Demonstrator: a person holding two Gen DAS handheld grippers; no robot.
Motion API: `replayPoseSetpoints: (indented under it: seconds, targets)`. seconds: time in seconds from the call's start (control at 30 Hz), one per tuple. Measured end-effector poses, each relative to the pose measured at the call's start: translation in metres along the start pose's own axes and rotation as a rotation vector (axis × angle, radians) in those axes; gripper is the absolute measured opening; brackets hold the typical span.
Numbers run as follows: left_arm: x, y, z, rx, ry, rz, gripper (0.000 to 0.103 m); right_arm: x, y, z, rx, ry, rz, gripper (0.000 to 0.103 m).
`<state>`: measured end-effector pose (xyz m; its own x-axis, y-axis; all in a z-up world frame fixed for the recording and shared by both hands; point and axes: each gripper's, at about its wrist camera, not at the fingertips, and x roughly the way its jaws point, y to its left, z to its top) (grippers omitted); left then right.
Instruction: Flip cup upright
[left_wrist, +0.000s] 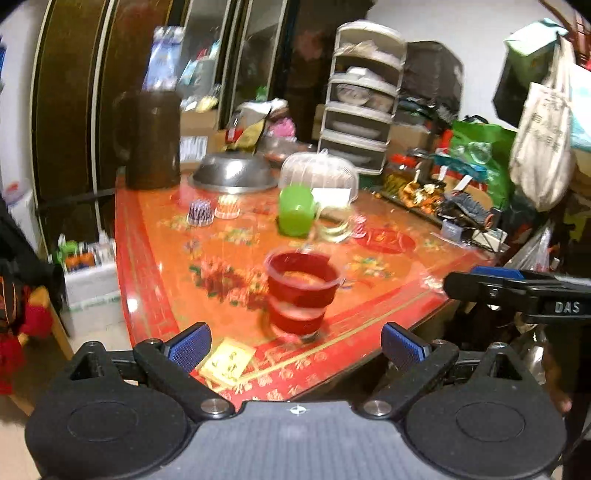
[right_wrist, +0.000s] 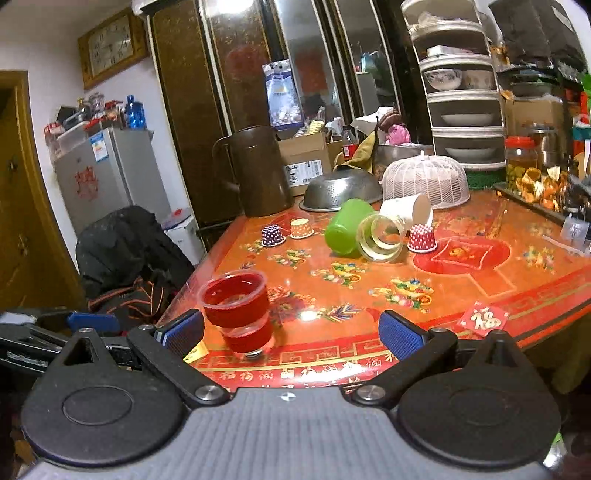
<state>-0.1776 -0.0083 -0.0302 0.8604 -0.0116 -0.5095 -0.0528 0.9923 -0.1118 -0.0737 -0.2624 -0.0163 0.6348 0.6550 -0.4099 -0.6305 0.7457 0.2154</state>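
A clear cup with red bands (left_wrist: 301, 291) stands upright near the table's front edge; it also shows in the right wrist view (right_wrist: 238, 310). My left gripper (left_wrist: 295, 345) is open, just behind the cup, holding nothing. My right gripper (right_wrist: 291, 332) is open and empty, with the cup in front of its left finger; it shows in the left wrist view (left_wrist: 517, 290) at the right. Farther back a green cup (right_wrist: 347, 227), a clear glass cup (right_wrist: 380, 238) and a white paper cup (right_wrist: 408, 210) lie on their sides.
The table (right_wrist: 480, 280) has a red and orange flowered top. Small paper cupcake cases (right_wrist: 421, 238), a brown jug (right_wrist: 258, 170), a steel colander (right_wrist: 341, 190), a white mesh food cover (right_wrist: 424, 179) and a stacked dish rack (right_wrist: 463, 96) stand behind.
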Motion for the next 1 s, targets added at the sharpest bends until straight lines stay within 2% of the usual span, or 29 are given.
replayPoseSetpoints:
  seconds: [0.07,0.2,0.47,1.0]
  targets:
    - [-0.004,-0.007,0.001,0.027,-0.012,0.014,0.100,-0.004,0.005,0.006,-0.025,0.005,-0.023,0.102]
    - [-0.007,-0.012,0.006,0.012,-0.017,-0.017,0.100,-0.009,0.006,0.011,-0.061,0.007,-0.070,0.102]
    - [-0.006,-0.015,0.011,0.008,-0.005,0.002,0.100,-0.014,0.002,0.011,-0.053,-0.007,-0.073,0.102]
    - [-0.007,-0.018,0.013,-0.006,-0.030,0.017,0.100,-0.015,0.003,0.010,-0.050,-0.004,-0.059,0.102]
